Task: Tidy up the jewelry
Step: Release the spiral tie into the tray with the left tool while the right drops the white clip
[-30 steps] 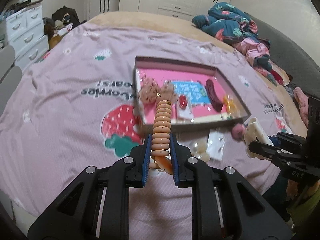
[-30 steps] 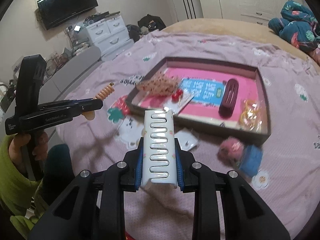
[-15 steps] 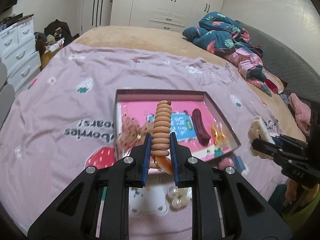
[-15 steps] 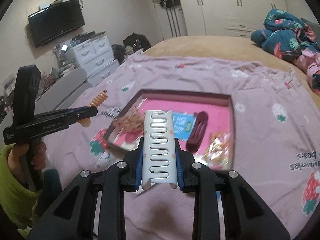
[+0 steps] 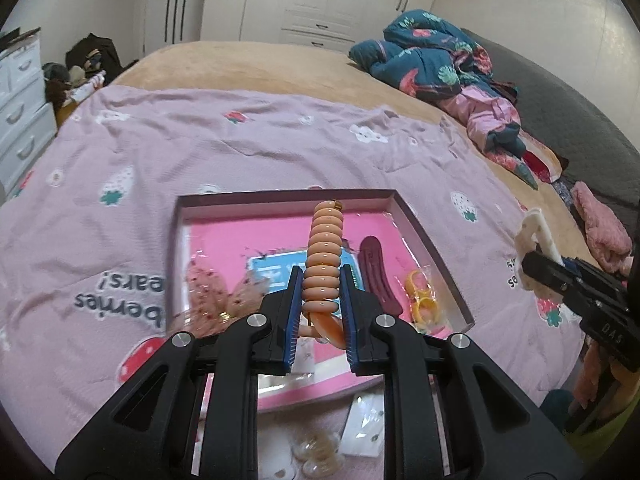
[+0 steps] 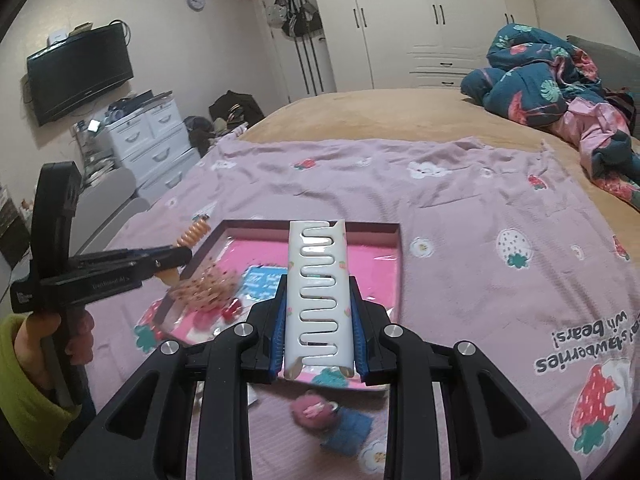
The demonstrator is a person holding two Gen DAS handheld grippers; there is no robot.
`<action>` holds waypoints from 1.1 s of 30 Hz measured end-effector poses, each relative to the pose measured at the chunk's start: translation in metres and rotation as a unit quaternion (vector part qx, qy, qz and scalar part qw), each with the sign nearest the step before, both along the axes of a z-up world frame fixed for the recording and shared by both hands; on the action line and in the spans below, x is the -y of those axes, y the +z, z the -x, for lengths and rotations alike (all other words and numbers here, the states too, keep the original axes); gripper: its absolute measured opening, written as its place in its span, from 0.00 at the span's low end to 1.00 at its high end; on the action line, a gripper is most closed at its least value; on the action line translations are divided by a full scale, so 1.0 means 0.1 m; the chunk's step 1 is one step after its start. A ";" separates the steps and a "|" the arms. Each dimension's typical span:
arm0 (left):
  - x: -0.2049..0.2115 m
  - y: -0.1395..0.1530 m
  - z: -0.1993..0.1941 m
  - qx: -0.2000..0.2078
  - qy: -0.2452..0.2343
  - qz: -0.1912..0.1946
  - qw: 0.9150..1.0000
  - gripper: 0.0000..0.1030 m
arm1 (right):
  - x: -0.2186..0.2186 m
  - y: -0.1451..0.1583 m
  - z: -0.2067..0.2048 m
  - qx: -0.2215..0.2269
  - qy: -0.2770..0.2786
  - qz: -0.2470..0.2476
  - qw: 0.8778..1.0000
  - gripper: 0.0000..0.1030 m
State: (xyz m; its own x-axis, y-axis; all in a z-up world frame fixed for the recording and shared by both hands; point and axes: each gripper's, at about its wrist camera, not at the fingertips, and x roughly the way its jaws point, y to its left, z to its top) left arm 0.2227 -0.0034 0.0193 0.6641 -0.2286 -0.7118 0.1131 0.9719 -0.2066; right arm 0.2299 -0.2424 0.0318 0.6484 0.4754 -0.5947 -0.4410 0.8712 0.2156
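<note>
Bed (image 5: 248,60), lilac blanket (image 5: 280,148), shallow box (image 5: 424,236)

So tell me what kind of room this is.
A bedroom, most likely: the work happens on a bed covered by a strawberry-print sheet, with white wardrobes behind and a wall-mounted TV over white drawers.

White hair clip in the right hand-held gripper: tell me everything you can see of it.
The white hair clip is a long, glossy, plastic-looking piece with a wavy zigzag slot down its middle and tiny strawberry prints along its edges. The right hand-held gripper is shut on its lower sides; it points away over the tray, touching nothing else.
</note>
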 end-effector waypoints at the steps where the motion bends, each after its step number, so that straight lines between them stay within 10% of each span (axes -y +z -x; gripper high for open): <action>1: 0.04 -0.02 -0.04 -0.002 -0.004 -0.002 1.000 0.11 | 0.01 -0.01 -0.02 0.000 -0.002 -0.001 1.000 0.25; 33: 0.34 -0.89 -0.64 -0.107 -0.041 -0.023 0.993 0.12 | -0.36 -1.03 -0.44 -0.104 0.035 0.052 0.993 0.25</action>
State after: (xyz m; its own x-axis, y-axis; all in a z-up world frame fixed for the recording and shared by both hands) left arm 0.2866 -0.0375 -0.0696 0.4763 -0.2397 -0.8460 0.1511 0.9701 -0.1898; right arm 0.2741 -0.2061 -0.0713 0.4748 0.4436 -0.7601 -0.4561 0.8627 0.2186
